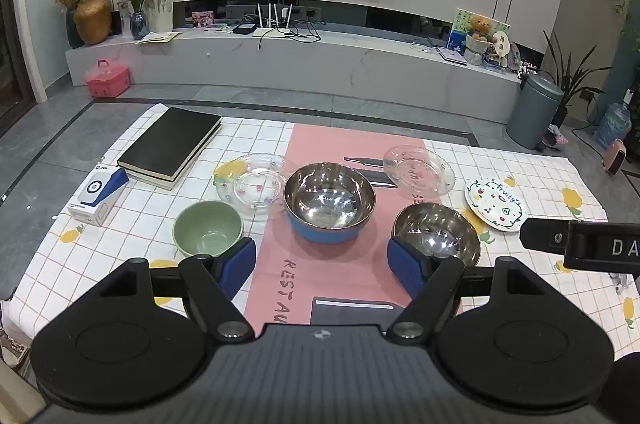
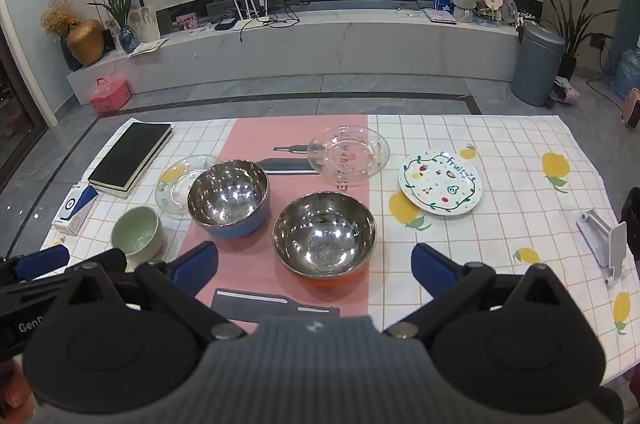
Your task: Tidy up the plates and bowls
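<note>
Nothing picked up yet, sorting looks unstarted: every dish separate on the surface (image 2: 500, 224). Left tool (image 1: 321, 260) released, jaws wide apart, empty, hovering near the front edge and lined up roughly with the blue-sided steel bowl (image 1: 329, 201). Right tool (image 2: 314, 266) also released and empty, jaws straddling the view of the orange-sided steel bowl (image 2: 325, 238) but apparently above and short of it, no contact visible. Green bowl (image 2: 137, 233) at front left, well apart from the plates on the right. Patterned glass plate (image 1: 250, 182) just behind the green bowl, touching or nearly touching the blue-sided bowl; can't tell which. Clear glass plate (image 2: 349, 154) at the back on the pink runner (image 2: 248, 264), white fruit-print plate (image 2: 440, 182) to its right on the checked cloth. Black book (image 1: 170, 142) and small white box (image 1: 98, 196) at left, phone stand (image 2: 604, 236) at far right, all out of the way. Likely next step: nest bowls, stack plates. Calls for lowering the right tool over the near rim of the orange-sided bowl, one finger inside, one outside, clamp, lift clear, drop into the blue-sided bowl. Steel rim slick, so firm pinch and level carry. Glass plates lie flat, so edge grips there will be harder.
</note>
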Motion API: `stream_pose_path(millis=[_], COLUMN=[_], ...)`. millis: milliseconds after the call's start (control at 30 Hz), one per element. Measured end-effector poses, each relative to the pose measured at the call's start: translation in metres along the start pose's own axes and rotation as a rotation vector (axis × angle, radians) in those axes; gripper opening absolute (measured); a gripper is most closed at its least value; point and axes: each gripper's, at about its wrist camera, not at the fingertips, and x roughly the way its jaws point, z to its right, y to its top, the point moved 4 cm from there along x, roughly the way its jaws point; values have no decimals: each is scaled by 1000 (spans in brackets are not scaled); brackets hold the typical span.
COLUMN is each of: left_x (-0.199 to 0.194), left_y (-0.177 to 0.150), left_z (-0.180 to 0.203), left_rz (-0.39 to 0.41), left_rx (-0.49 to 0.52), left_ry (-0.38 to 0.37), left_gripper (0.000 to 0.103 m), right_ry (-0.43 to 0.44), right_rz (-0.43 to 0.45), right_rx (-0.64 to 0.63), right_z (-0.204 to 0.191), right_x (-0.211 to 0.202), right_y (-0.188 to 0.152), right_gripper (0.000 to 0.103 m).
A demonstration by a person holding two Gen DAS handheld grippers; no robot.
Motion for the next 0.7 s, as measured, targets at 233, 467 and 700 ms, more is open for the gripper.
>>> stream_pose_path(millis=[233,467,700], left_x=[0,-1,-1], left_y=[0,2,-1], left_z=[1,-5,3], left_rz=[-3,-1,-2], left_rx=[6,13,18], left_ry=[-5,1,13], left_gripper=[88,88,88], right_ry=[0,5,6], right_rz=[-7,-12,-13], right_rx=[3,6,13], right_z=[1,3,4], right_x=[0,3,1], right_y=[-1,-9,-3], right_gripper=[101,101,101])
